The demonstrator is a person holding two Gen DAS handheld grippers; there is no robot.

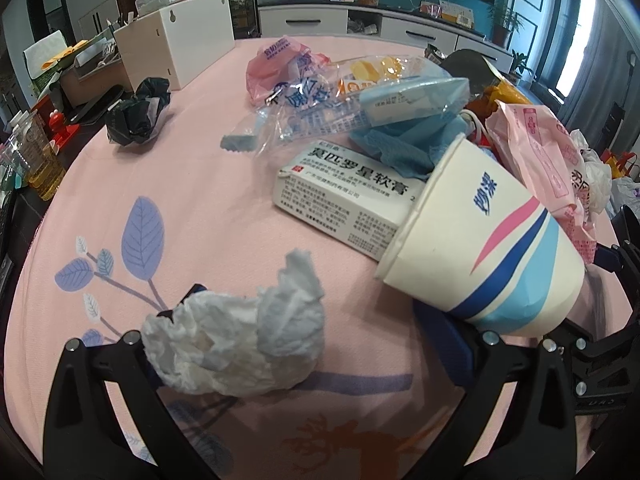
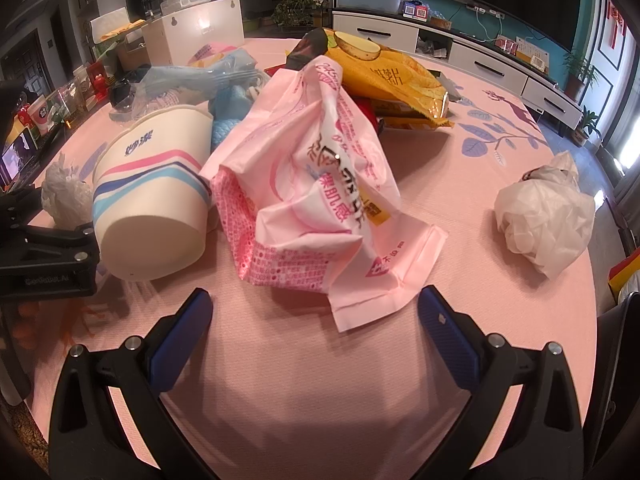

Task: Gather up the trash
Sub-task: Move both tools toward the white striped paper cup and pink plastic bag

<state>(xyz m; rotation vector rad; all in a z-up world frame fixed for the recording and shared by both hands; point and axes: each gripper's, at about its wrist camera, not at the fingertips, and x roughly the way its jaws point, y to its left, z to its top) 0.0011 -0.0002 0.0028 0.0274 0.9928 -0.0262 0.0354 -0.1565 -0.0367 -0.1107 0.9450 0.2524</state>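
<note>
The counter (image 2: 320, 380), draped in a pink leaf-print cloth, carries a heap of trash toward its far side, with a white box (image 1: 180, 48) standing near the far left corner.

Largest in the heap is the pink plastic wrapper (image 2: 320, 184), crumpled and lying with its long axis running from the far side toward the near edge. Its loose near corner sits straight ahead of the right claw (image 2: 316, 336), between the lines of the two blue pads. That claw is spread wide and holds nothing, so it is the nearer one for the wrapper (a short forward reach looks like all it needs). Behind the wrapper lies a yellow chip bag (image 2: 388, 76), and off toward the right edge a balled white plastic bag (image 2: 544, 212) sits well apart.

The paper cup (image 1: 480, 248) lies tipped on its side, mouth facing the far side, base toward the near edge; what is inside cannot be told. It rests against a white medicine carton (image 1: 340, 200) and blue cloth (image 1: 400, 144).

The left claw (image 1: 312, 344) is also wide open. A crumpled white tissue (image 1: 240, 344) sits against its left finger, between the two fingers, not clamped. A dark crumpled bag (image 1: 138, 116) lies apart toward the left edge.
</note>
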